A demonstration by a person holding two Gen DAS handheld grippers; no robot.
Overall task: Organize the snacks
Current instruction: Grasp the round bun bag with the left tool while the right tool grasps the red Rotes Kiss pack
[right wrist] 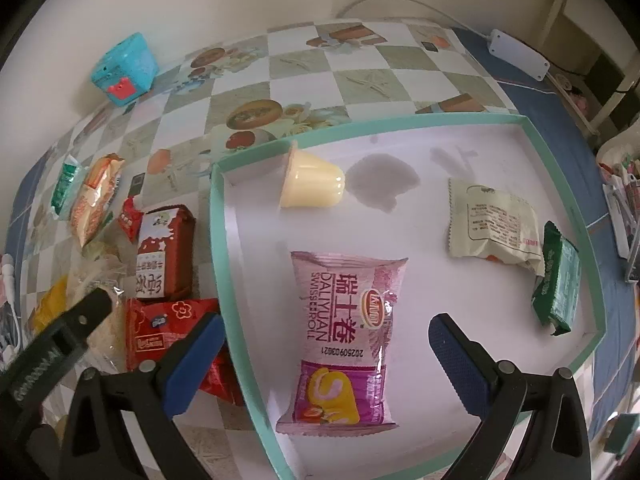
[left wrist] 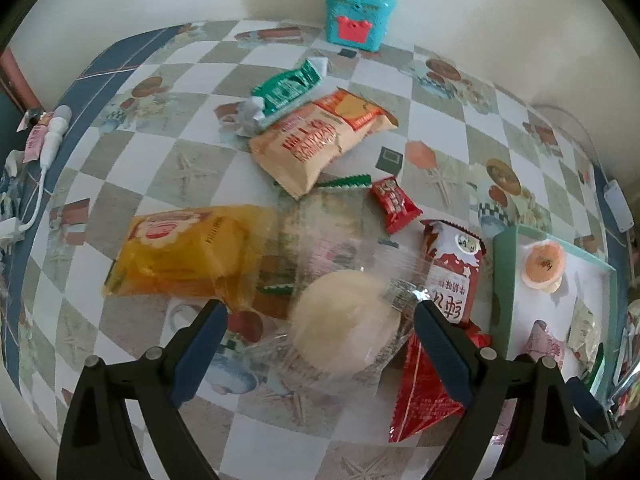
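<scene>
My left gripper [left wrist: 320, 322] is open and points down over a pile of snacks on the checked tablecloth. A pale round bun in clear wrap [left wrist: 344, 320] lies between its fingers; the pads are not pressing on it. Around it lie a yellow packet [left wrist: 180, 252], a beige packet [left wrist: 312, 140], a green packet [left wrist: 288, 88], a small red packet [left wrist: 394, 202], a red-and-white packet [left wrist: 452, 268] and a red packet [left wrist: 424, 392]. My right gripper [right wrist: 324, 330] is open above the teal-rimmed tray [right wrist: 224, 240]. A pink Swiss roll packet [right wrist: 340, 332] lies on the tray floor between its fingers, untouched.
The tray also holds a yellow jelly cup [right wrist: 312, 184], a cream packet [right wrist: 492, 220] and a dark green packet [right wrist: 556, 280]. A teal toy box [left wrist: 360, 12] stands by the back wall. A white cable [left wrist: 52, 136] lies at the left edge, a white adapter [right wrist: 516, 54] far right.
</scene>
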